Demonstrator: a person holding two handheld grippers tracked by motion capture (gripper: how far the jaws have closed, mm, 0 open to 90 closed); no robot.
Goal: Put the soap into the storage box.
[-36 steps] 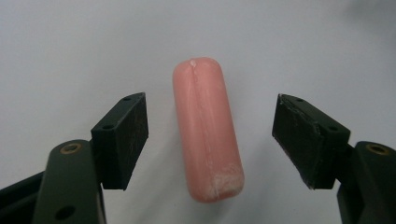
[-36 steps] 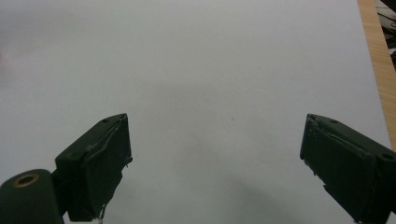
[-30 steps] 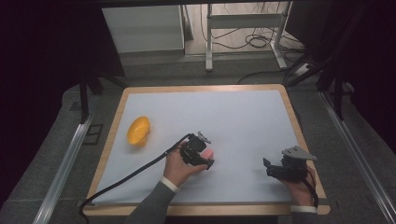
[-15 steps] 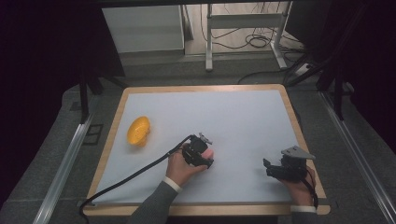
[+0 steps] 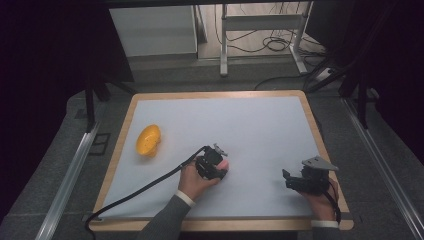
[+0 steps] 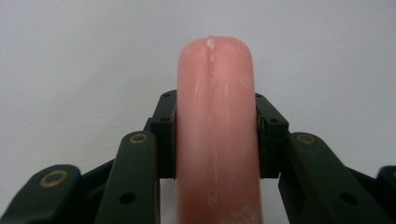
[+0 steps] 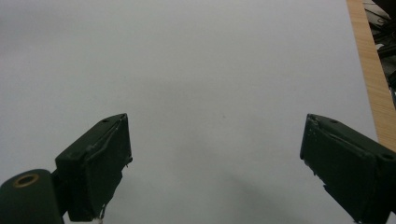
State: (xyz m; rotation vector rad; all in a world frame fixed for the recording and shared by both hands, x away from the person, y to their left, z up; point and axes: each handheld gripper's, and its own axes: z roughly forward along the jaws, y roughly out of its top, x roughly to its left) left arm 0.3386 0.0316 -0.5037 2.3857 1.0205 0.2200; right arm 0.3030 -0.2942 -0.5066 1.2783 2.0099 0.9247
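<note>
Most of the smooth pink sausage-shaped object (image 6: pixel 215 135) is hard to read from the high view, where only a small pink patch (image 5: pixel 223 165) peeks out past the left gripper (image 5: pixel 216 166) and the hand wrapped around it; its full length cannot be told there. The left gripper view gives more: the rounded pink tip stands up between the two black jaws, which press against its two sides, so the left gripper (image 6: pixel 215 133) is clamped on it. The lower end of the pink object is cut off by the bottom edge of that view, and a pale seam runs along its middle. It sits near the centre of the white tabletop (image 5: pixel 250 125), a little toward the person's side, though whether it rests on the surface or is lifted just off it cannot be made out. The right gripper (image 5: pixel 295 181) lies near the right front corner of the table, its jaws spread wide in the right gripper view with only bare white surface between them (image 7: pixel 215 154); their tips are cut off at the lower edge. A glossy orange-yellow shell-like bowl (image 5: pixel 148 139) lies well apart to the left, near the wooden table rim (image 5: pixel 122 135); whether anything is inside it is too small to tell.
</note>
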